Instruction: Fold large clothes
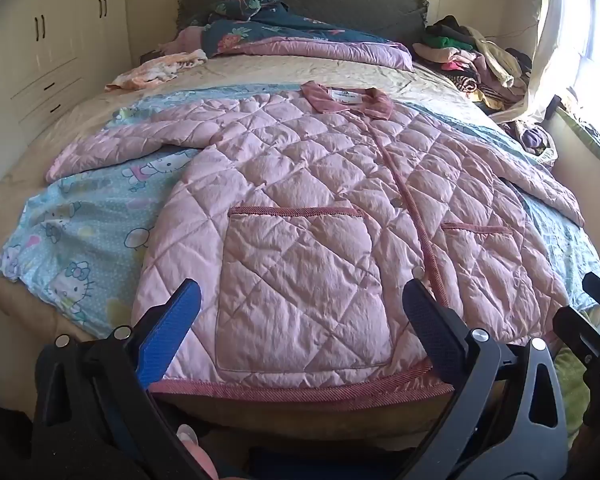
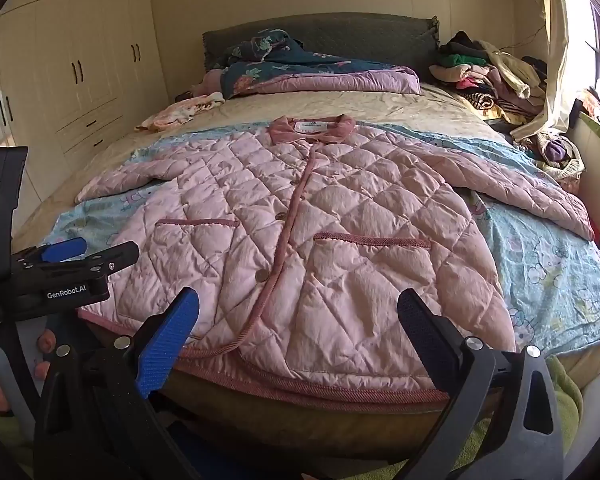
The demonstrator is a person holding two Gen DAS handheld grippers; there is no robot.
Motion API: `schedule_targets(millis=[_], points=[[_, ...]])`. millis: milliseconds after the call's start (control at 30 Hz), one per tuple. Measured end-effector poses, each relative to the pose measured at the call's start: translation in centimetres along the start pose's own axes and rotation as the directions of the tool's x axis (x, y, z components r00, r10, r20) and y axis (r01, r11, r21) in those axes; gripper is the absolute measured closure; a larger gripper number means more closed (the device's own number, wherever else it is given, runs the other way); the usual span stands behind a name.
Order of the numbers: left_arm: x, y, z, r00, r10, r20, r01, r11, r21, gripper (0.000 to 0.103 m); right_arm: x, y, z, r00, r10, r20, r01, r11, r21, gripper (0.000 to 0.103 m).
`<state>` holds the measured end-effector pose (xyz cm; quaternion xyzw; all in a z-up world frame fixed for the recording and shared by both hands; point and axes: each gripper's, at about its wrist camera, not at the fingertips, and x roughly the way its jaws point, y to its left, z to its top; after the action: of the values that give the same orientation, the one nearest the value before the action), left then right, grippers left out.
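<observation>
Both the left gripper (image 1: 300,308) and right gripper (image 2: 298,316) hover with jaws wide and empty at the hem of the pink quilted jacket (image 1: 320,200), spread flat and unfolded on the bed (image 1: 260,68), so folding seems unstarted and the next move calls for gripping a sleeve or side edge.

A pink quilted jacket (image 1: 320,208) (image 2: 320,240) lies spread flat on the bed, front side up and buttoned closed. Its darker pink collar (image 1: 346,100) sits at twelve o'clock, with a white label showing inside, and the hem (image 1: 300,390), trimmed in darker pink, runs along the bed's near edge at six o'clock. The sleeves stretch out toward nine and three o'clock. Two patch pockets (image 1: 300,288), each edged in the same darker trim, flank the piped button placket running down the middle.
</observation>
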<state>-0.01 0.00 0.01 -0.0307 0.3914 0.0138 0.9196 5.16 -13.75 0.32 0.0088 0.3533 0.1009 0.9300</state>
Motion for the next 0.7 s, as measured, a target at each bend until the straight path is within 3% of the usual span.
schedule_targets(millis=[700], points=[[-0.02, 0.03, -0.03, 1.000, -0.016, -0.005, 0.016, 1.000, -0.007, 0.008, -0.39, -0.22, 0.01, 1.000, -0.017, 0.011, 0.016, 0.999, 0.036, 0.004]])
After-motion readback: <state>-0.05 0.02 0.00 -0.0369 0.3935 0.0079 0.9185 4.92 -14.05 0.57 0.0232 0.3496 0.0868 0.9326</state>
